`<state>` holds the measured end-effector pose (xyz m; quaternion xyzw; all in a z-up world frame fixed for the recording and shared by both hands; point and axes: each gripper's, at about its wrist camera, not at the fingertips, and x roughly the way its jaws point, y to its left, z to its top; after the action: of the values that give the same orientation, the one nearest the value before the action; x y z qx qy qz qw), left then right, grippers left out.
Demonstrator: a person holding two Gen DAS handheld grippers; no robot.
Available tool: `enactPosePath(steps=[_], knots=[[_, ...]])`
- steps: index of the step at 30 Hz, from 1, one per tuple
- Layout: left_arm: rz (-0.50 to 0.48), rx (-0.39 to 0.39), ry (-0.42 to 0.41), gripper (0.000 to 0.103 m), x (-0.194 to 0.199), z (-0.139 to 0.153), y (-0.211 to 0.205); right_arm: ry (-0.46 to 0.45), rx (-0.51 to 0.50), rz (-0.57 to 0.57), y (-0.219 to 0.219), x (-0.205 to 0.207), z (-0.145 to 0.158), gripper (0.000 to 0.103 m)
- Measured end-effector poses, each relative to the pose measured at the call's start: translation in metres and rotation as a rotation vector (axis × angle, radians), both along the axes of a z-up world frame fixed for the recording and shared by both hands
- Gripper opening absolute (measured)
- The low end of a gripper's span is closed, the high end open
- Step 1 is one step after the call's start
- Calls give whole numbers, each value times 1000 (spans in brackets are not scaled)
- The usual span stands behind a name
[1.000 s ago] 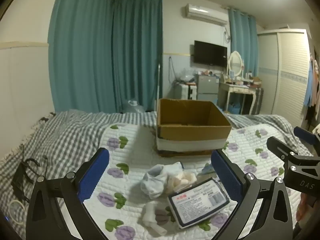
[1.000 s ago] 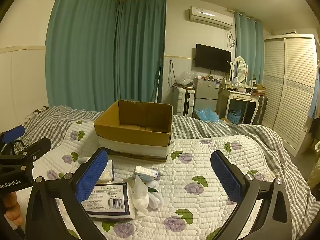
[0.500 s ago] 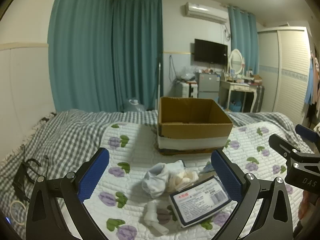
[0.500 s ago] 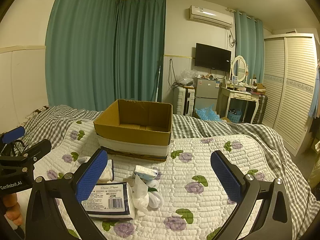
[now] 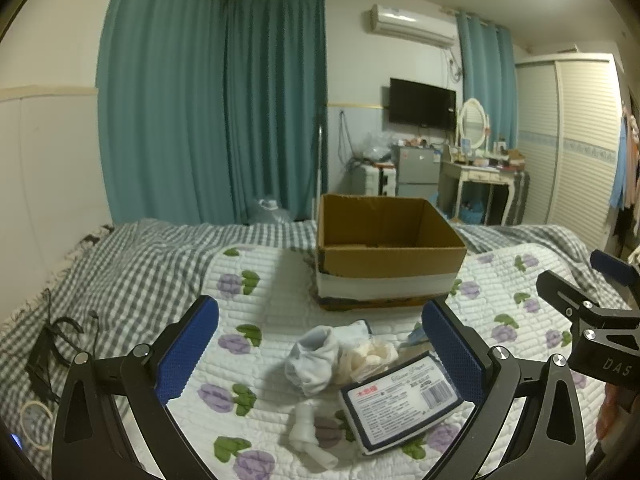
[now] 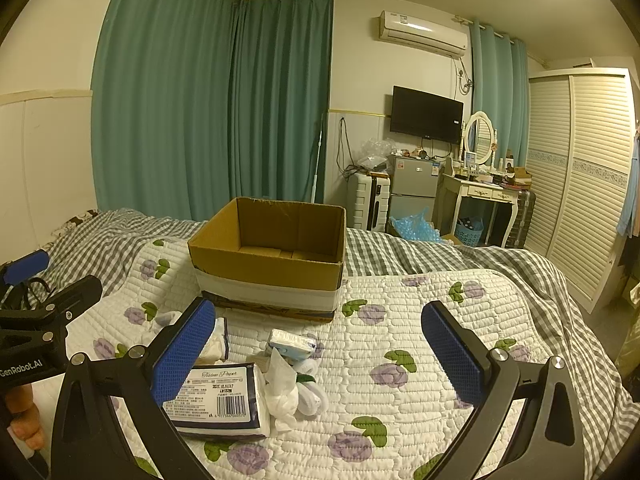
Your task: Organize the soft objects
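An open, empty cardboard box (image 5: 390, 248) (image 6: 272, 256) stands on the quilted bed. In front of it lie a pale blue sock bundle (image 5: 314, 356), a cream soft bundle (image 5: 370, 356), a tissue pack (image 5: 400, 398) (image 6: 218, 402), a knotted white cloth (image 5: 306, 432) (image 6: 286, 388) and a small blue-white packet (image 6: 290, 344). My left gripper (image 5: 320, 352) is open and empty above the pile. My right gripper (image 6: 320, 356) is open and empty, to the right of the pile; it shows at the left wrist view's right edge (image 5: 588, 300).
The floral quilt (image 6: 400, 344) lies over a grey checked blanket (image 5: 120, 272). Black cables (image 5: 52, 344) lie at the bed's left side. Beyond the bed stand teal curtains, a small fridge (image 6: 412, 184), a dressing table (image 6: 484, 192) and a louvred wardrobe (image 6: 580, 184).
Both grippers have stayed open; the left wrist view has shifted very slightly, with the box and pile sitting a touch lower in frame.
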<state>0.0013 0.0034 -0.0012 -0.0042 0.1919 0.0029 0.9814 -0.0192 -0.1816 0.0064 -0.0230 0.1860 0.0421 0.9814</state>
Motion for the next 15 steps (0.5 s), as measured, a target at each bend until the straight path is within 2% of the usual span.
enactPosePath(steps=[15], knots=[[3, 0, 0, 103, -1, 0, 2, 2, -1, 0, 0, -1, 0, 103]])
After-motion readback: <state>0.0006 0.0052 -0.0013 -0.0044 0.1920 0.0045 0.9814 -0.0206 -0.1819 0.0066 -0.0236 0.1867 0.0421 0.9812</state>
